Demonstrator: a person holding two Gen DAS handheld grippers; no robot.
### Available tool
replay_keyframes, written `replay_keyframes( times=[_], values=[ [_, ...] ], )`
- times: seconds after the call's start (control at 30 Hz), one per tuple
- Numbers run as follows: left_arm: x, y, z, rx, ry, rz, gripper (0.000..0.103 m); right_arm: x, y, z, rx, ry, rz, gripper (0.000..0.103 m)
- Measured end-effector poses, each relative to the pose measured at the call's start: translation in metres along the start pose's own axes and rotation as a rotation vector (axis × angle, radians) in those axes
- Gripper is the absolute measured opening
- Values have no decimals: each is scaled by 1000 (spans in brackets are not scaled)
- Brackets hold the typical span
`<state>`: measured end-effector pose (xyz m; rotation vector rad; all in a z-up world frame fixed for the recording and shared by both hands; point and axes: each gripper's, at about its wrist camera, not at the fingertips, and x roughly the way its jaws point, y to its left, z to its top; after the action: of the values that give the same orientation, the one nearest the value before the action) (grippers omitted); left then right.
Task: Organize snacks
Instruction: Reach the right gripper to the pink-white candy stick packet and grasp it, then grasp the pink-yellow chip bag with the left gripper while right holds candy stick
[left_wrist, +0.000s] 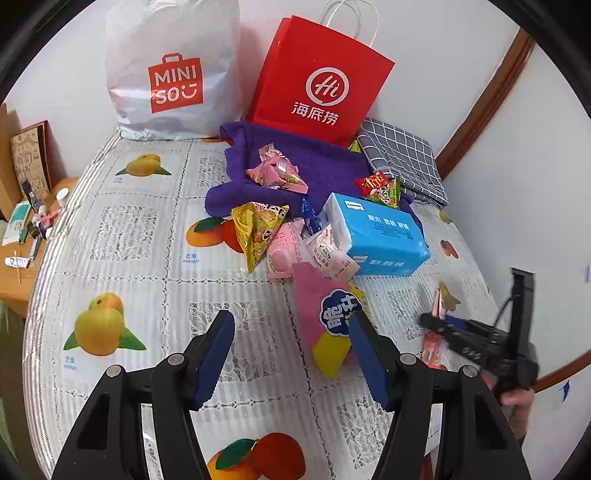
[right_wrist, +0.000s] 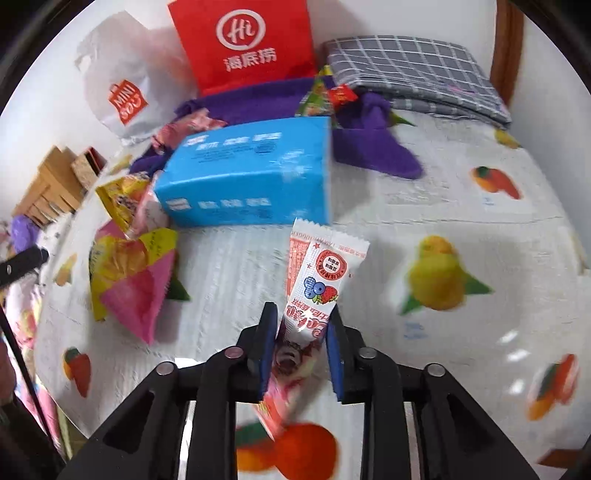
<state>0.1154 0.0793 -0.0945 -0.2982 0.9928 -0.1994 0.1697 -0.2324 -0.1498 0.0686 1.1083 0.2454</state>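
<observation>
**A:** How far along does the sorting look?

**B:** Early, I'd judge. The right gripper (right_wrist: 302, 341) pinches one white fruit-print snack sachet (right_wrist: 320, 275) between its pads, lifted off the tablecloth (right_wrist: 406, 206). Everything else is still a loose heap: a yellow packet (left_wrist: 255, 229), pink wrappers (left_wrist: 277, 173) on the purple cloth (left_wrist: 325, 162), a pink-and-yellow crisp bag (left_wrist: 325, 317), and red and green packets (left_wrist: 380, 188) at the blue tissue pack's (left_wrist: 380, 236) one o'clock.

**A:** And the left gripper?

**B:** The left gripper (left_wrist: 291, 354) hangs spread with nothing between its fingers. The crisp bag lies just beyond its right finger, at about one o'clock from the gap.

**A:** Where would the snacks go?

**B:** Hard to say. The red paper bag (left_wrist: 317, 81) stands at twelve o'clock and the white shopping bag (left_wrist: 170, 74) at eleven, both against the wall. Either could be the destination; I can't see inside them, so I can't tell whether anything is already put away.

**A:** Anything else unclear?

**B:** The sachet's lower end is blurred below the jaws. In the left view the right gripper is cut off at the four o'clock edge, with small wrappers (left_wrist: 443, 299) near it that I can't identify. Some snacks are tucked under the tissue pack and against the checked cloth (left_wrist: 402, 155), so the count is uncertain.
</observation>
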Motion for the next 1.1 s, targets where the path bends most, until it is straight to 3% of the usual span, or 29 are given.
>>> replay_keyframes(
  times=[0.07,0.3,0.4,0.57,0.77,0.9,1.1],
  values=[
    [-3,-1,-2,0,-4,5,62,13,9,-3,-19,26,1,33],
    [-4,1,-11,-18,6,23,62,6,26,-19,-108,-3,-87,34],
    [-8,-3,-13,-25,1,35,62,6,28,-29,-145,-42,-124,27],
    [-13,-14,-11,-45,-19,59,62,8,22,-28,-145,-48,-95,22],
    [-11,-33,3,-67,-43,103,62,12,10,-4,-183,-57,-73,21],
    [-3,-49,17,-68,-47,150,62,12,-1,7,-213,-85,-84,21],
    [20,-72,28,-78,-37,173,62,20,-17,10,-233,-120,-25,21]
  ],
)
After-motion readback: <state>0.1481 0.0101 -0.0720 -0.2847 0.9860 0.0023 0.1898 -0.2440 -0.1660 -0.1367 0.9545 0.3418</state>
